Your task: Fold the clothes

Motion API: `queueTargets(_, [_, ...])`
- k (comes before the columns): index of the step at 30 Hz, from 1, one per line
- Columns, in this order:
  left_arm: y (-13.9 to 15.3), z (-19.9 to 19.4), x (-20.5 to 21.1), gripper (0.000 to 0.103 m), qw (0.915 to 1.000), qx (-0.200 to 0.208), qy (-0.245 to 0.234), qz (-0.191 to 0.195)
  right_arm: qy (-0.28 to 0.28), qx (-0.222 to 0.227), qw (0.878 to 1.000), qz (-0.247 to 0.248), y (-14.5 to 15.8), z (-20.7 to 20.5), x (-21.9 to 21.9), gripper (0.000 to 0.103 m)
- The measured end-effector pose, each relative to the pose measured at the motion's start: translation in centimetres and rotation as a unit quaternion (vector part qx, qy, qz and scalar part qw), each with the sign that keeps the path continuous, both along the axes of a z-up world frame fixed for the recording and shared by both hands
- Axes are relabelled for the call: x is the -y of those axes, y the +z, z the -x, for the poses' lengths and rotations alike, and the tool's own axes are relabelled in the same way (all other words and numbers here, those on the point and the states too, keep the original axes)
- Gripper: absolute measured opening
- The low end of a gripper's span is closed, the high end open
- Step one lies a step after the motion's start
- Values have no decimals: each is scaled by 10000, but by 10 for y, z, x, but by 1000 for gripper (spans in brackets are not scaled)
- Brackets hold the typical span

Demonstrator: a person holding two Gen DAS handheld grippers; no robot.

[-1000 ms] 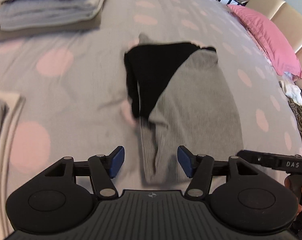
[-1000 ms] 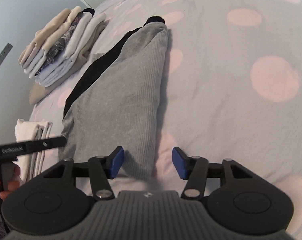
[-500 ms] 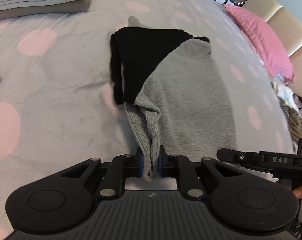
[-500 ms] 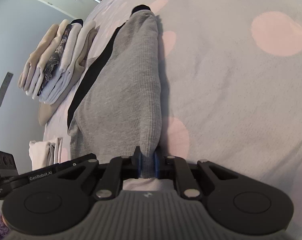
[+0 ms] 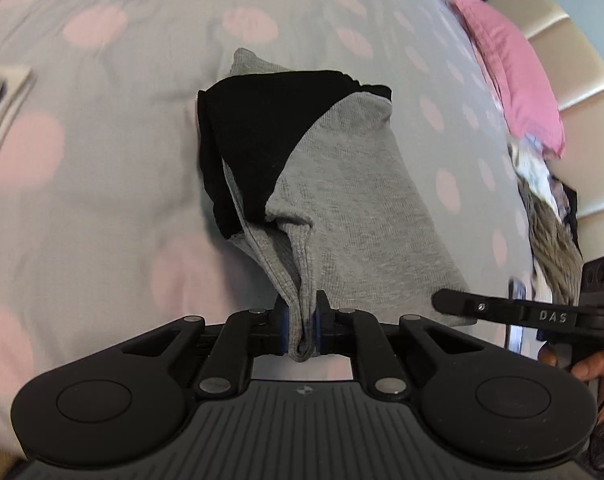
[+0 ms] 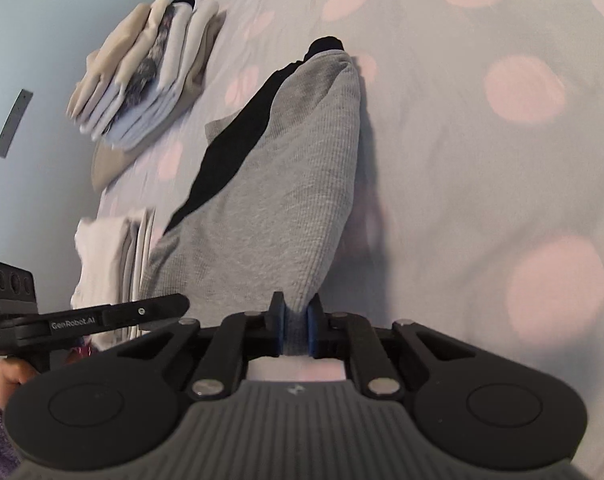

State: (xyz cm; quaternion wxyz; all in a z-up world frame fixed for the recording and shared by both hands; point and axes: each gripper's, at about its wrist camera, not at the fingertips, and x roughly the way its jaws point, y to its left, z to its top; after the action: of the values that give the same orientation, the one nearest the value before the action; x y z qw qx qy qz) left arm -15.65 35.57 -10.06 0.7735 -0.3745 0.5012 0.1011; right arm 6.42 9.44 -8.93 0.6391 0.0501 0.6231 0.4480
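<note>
- A grey-and-black ribbed garment (image 5: 342, 200) lies on the pink-dotted bedspread (image 5: 102, 200), its near corners lifted.
- Left gripper (image 5: 302, 330) and right gripper (image 6: 297, 330) each pinch a grey corner.
- The folded stack (image 6: 142, 76) is blurred.

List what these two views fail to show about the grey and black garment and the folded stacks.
- Grey and black garment: near hem hidden behind the left hand-held gripper in the left wrist view, and behind the right hand-held gripper in the right wrist view.
- Folded stack: motion-blurred in the right wrist view, cropped by the left wrist view's top edge.
- Small white pile: partly behind the other tool.
</note>
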Motion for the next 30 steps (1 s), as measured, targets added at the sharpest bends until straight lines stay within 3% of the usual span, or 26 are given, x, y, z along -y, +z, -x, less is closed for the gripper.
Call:
queueTargets(7, [-6,41,47,9,9997,-173,-181,-78,222,-139,9995,199,-8,50,54,12])
queueTargets(14, [-34,41,55,9,9987,-478,-155,-107,320,40,9983,484,-33,68,57,12])
queueTargets(16, [-41,37,58,11,9970,-656,-287,-289,418,139,9974,575,-39,71,52,13])
queueTargets(20, [-45,32,62,21,9945,-840,-406,-479,635,505,9928,884,-46,77,46,27])
queueTargets(22, [-40,34,62,34,9930,-954,-447,-528,637,634,9919,893,-42,76,48,35])
queueTargets(23, [-37,36,61,46,9921,-1016,-460,-573,591,705,9919,878,-38,73,52,35])
queueTargets(24, [-34,38,60,47,9914,-1061,-459,-608,545,776,9917,863,-34,70,57,36])
queueTargets(27, [-20,49,46,47,9964,-729,-114,-428,309,933,9921,779,-24,60,65,50])
queueTargets(30, [-6,53,28,50,9989,-271,243,-282,56,928,9935,664,-17,48,68,50])
